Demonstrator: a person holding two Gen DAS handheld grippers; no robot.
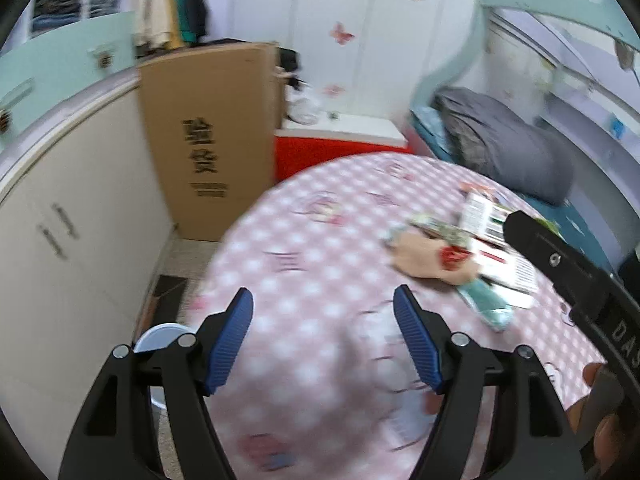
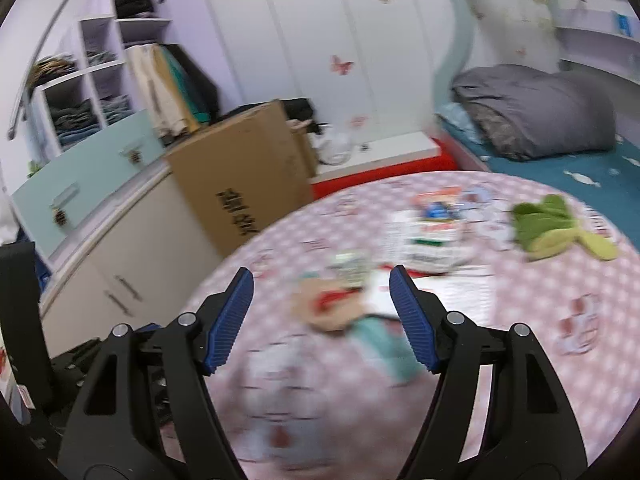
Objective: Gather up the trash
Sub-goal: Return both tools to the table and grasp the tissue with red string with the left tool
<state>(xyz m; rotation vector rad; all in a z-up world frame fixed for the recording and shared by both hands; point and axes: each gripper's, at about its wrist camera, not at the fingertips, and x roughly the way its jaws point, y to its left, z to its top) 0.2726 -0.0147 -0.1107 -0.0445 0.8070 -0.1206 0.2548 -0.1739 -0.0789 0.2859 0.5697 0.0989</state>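
A round table [image 1: 320, 240] under a pink, white-dotted glossy cloth leaves open cloth along its near and left edges. Blurred trash clusters toward the far-right edge: a crumpled tan wrapper [image 2: 324, 312], a teal packet [image 2: 380, 340], printed white cartons [image 2: 428, 244] and a limp green cloth [image 2: 556, 228]. The left gripper [image 1: 323, 300] hovers above bare cloth, ribbed blue pads [image 1: 232, 344] spread wide, holding nothing. The right gripper [image 2: 322, 280] hangs wide apart and empty over the tan wrapper. A tall brown cardboard box [image 1: 212, 136] stands beyond the left edge.
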